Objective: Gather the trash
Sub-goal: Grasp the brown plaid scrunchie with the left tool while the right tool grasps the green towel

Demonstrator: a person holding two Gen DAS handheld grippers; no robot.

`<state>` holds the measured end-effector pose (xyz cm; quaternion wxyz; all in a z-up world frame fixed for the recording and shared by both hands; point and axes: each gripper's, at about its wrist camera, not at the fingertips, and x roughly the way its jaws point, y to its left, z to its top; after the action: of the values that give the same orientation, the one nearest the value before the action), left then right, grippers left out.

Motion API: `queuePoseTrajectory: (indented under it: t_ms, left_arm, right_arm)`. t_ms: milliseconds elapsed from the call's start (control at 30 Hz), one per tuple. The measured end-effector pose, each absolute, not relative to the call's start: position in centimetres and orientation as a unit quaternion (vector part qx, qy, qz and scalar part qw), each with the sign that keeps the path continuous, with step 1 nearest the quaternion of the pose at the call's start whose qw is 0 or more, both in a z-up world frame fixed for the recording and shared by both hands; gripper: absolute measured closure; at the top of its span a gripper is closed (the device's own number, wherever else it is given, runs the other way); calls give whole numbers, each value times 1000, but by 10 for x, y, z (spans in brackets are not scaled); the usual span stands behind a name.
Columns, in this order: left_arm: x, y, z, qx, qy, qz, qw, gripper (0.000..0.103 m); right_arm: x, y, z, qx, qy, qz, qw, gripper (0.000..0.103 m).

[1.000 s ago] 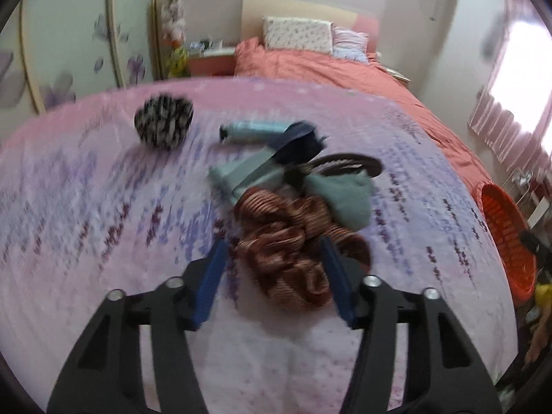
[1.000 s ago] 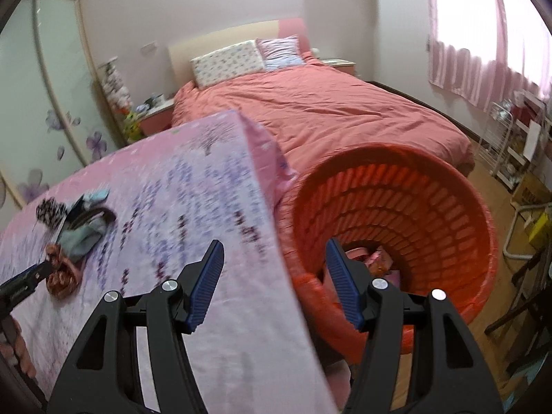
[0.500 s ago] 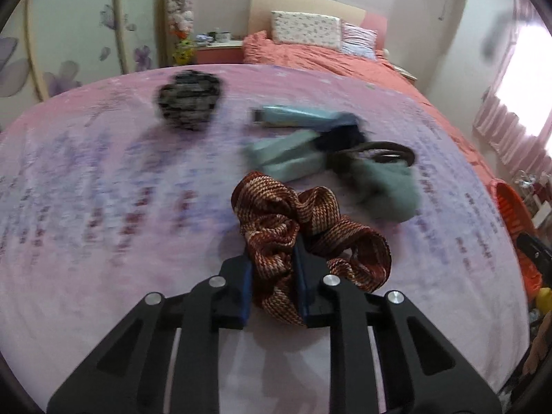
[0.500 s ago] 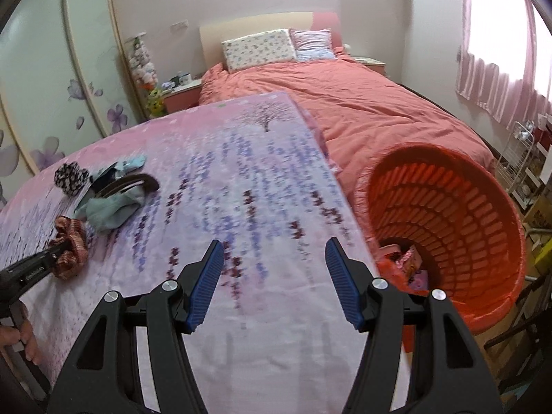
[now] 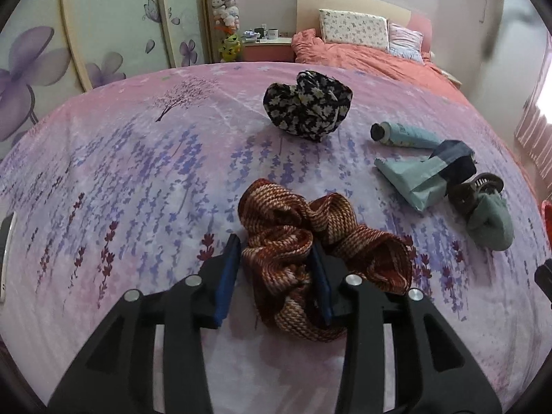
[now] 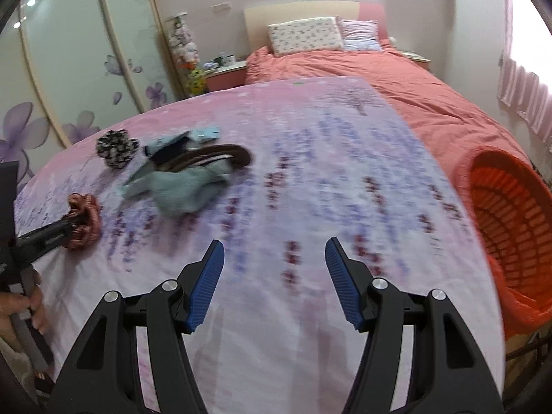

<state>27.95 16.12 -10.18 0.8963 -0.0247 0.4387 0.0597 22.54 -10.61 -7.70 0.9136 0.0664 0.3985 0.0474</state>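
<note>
A red-brown striped scrunchie (image 5: 293, 227) lies on the pink lavender-print bedsheet (image 5: 138, 189), between the fingers of my left gripper (image 5: 276, 245). Its jaws are opening, and a thin gap shows at the left pad. In the right wrist view the same scrunchie (image 6: 84, 220) sits at the tip of the left gripper (image 6: 70, 225). My right gripper (image 6: 275, 243) hovers open and empty over bare sheet. The orange laundry basket (image 6: 510, 227) stands off the bed's right edge.
A black floral scrunchie (image 5: 307, 107), a pale blue tube (image 5: 403, 135), a teal packet (image 5: 414, 179), a brown hair clip (image 5: 472, 189) and a grey-green cloth (image 5: 490, 224) lie further right. A brown headband (image 6: 220, 155) rests on the cloth. A hand (image 6: 20, 307) holds the left gripper.
My left gripper closed on the striped scrunchie, pulled it left away from the pile, and its jaws have since widened. My right gripper swung from above the basket to over the sheet.
</note>
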Motion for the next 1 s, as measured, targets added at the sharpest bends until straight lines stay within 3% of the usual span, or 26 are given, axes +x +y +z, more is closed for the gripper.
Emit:
queuePoseTrajectory:
  t_ms: [400,767,900,933,967,1000]
  left_arm:
    - [280,160,-102,-28,439,58,896,63]
    - [281,160,-104,-36,437,53,897,62]
    - [280,161,-104,-39,437,50,897,61]
    - [280,161,-104,-38,437,50,897,61]
    - [280,162,-104,-39,437,50,897,61]
    - [280,162,-104,-40,437,49,897,61]
  right_arm:
    - [279,-38,-77,70,409,66,907,40]
    - [298,-64,-75,149,420,23,895,40]
    - [290,-49,-77,125,416,35,900,41]
    - [290,-42,-81,107,422,39,899,47]
    - [290,-35,-85,85,431,39,898,72]
    - [290,-30,-91,63,441,33,895,86]
